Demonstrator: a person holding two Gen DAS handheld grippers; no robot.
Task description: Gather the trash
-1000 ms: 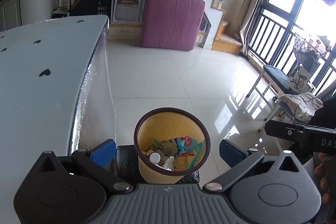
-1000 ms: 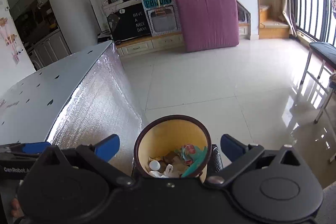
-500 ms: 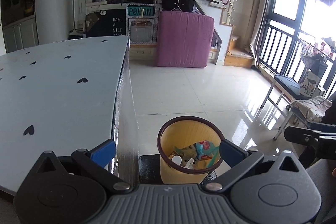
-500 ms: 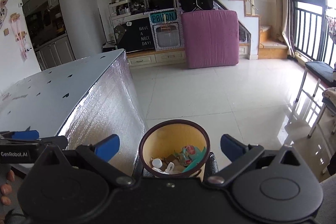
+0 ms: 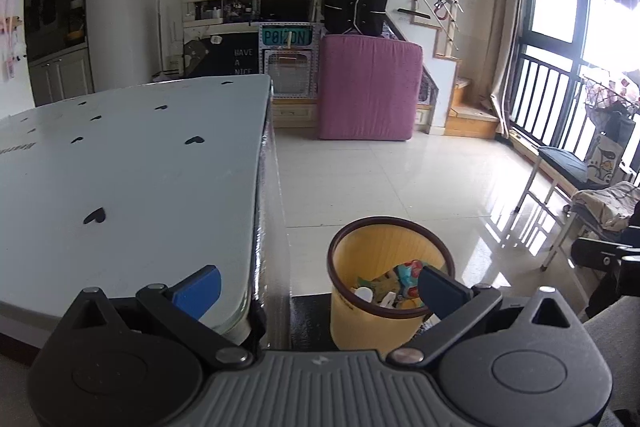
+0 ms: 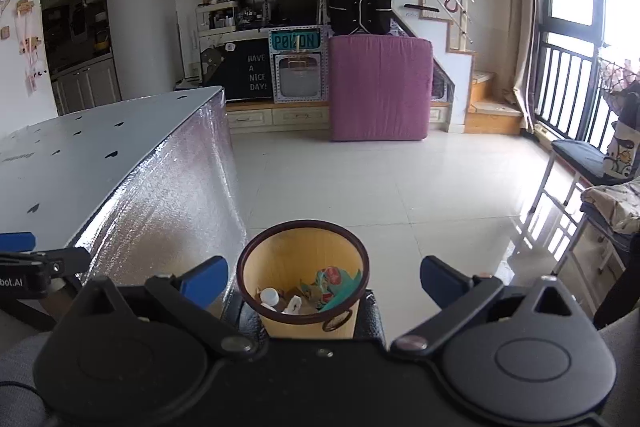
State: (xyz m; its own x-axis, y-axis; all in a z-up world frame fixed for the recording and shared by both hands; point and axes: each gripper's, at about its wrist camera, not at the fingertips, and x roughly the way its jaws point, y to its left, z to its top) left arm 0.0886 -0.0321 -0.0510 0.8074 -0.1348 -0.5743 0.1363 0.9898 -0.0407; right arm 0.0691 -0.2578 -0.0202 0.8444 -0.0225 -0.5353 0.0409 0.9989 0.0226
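Note:
A yellow trash bin [image 5: 362, 311] with a dark rim stands on the floor beside the table; it also shows in the right wrist view [image 6: 303, 267]. It holds mixed trash [image 5: 390, 285]: a white cap, paper scraps and a teal and red wrapper [image 6: 332, 281]. My left gripper [image 5: 320, 287] is open and empty, above the table's near corner and the bin. My right gripper [image 6: 322, 275] is open and empty, held above and behind the bin. The left gripper's tip shows at the left edge of the right wrist view [image 6: 24, 259].
A pale blue table [image 5: 132, 179] with black heart marks fills the left; its side is silver foil [image 6: 168, 211]. A pink mattress [image 5: 368, 91] leans at the far wall. A stool [image 5: 564, 167] and a chair with cloth [image 5: 604, 203] stand at the right by the windows.
Both grippers have risen and tilted up, so more of the room and table top shows. The left gripper has shifted left over the table corner. Both stay open and empty.

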